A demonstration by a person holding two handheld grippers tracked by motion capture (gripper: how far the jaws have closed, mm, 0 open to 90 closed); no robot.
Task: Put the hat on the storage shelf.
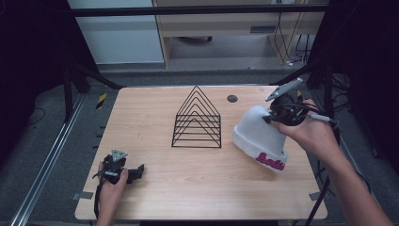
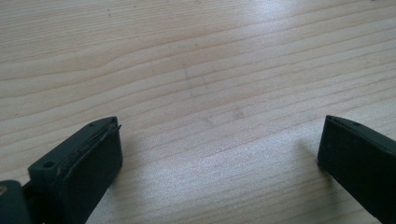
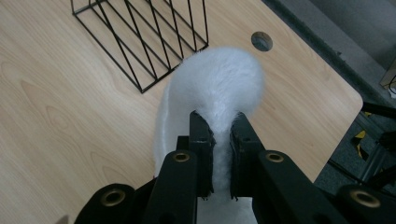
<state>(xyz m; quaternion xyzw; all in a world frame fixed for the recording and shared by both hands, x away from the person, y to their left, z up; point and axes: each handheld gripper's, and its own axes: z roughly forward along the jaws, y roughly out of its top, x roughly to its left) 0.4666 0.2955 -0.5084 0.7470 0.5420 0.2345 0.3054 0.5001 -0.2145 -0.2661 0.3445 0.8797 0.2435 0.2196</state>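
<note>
the right tool (image 1: 272, 116) is pinching the top of a white fuzzy hat (image 1: 258, 136), at the right of the high view. its jaws are closed on a fold of the fluff, plain to see in the right gripper view, where the hat (image 3: 215, 88) bulges up between them. the hat's brim, with pink lettering (image 1: 270, 161) on it, sits low toward the counter (image 1: 197, 183); whether it touches the wood i can't tell. a black wire rack (image 1: 197, 120) stands at the middle of the counter, just left of the hat. a dark round hole (image 1: 232, 98) shows near the far edge. at the lower left, the left tool (image 1: 136, 172) rests on the counter in a hand (image 1: 110, 188), its jaws spread wide apart over bare wood in its own view.
</note>
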